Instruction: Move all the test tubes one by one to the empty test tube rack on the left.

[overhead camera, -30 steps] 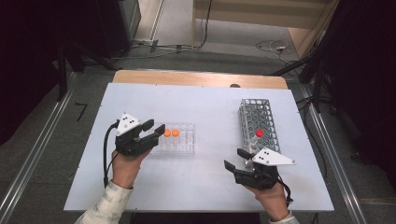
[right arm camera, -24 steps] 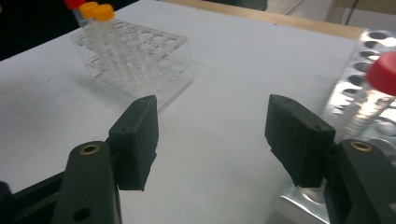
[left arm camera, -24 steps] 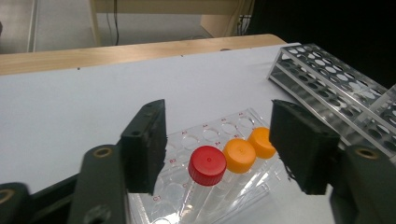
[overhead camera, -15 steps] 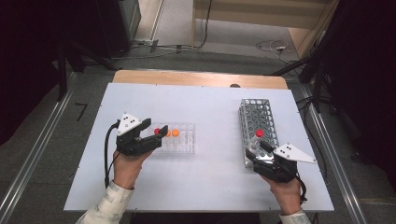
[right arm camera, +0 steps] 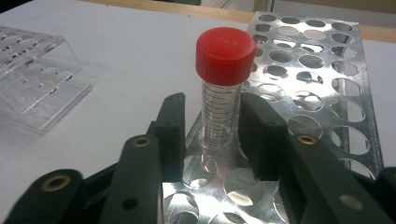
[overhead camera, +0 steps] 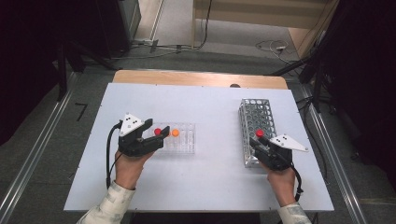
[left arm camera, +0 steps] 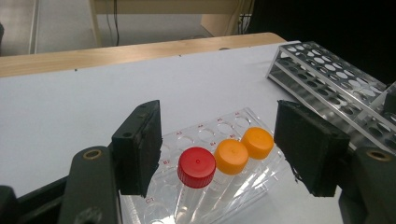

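Red-capped tube upright in a near-corner hole of the metal rack, between the right gripper jaws, just closing in, right pad touching, left a sliver off. Left gripper wide apart around three capped tubes in the clear rack, gripping nothing.

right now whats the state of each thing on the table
left gripper: open, jaws either side of the caps
right gripper: jaws just closing around the red-capped tube, a gap shows on one side
red-capped tube: upright in the metal rack, capped
clear rack: holds three capped tubes, one red, two orange
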`<state>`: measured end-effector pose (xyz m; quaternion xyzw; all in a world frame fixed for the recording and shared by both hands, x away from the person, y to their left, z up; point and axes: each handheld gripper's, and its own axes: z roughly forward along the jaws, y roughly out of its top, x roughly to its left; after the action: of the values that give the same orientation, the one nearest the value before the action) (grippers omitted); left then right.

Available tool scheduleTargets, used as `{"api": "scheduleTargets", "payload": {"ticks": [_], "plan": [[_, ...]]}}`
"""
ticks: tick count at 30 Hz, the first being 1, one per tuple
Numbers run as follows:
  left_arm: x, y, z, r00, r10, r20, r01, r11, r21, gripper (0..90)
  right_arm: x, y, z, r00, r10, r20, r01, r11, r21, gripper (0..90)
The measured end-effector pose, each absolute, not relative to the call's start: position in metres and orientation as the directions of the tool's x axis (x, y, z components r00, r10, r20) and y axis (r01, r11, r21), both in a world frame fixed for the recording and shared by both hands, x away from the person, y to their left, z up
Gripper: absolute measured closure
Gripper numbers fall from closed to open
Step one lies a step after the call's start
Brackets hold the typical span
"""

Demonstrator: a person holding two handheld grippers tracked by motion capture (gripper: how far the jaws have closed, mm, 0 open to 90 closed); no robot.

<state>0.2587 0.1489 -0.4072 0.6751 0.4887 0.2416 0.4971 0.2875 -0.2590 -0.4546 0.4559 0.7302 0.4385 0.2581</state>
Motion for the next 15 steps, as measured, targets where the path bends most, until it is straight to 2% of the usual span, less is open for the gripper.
{"api": "scheduleTargets", "payload": {"ticks": [4,15], "plan": [[0.259,0.148,-0.407,0.406,0.900,-0.158,0.419,-0.029,0.907,32.8,0.289,-0.257,-0.456,-0.439,0.898,0.019,0.446,0.200,0.872,70.5],[0.258,0.147,-0.406,0.409,0.898,-0.162,0.411,-0.023,0.911,31.6,0.282,-0.260,-0.436,-0.433,0.901,0.009,0.385,0.176,0.906,71.7]]}}
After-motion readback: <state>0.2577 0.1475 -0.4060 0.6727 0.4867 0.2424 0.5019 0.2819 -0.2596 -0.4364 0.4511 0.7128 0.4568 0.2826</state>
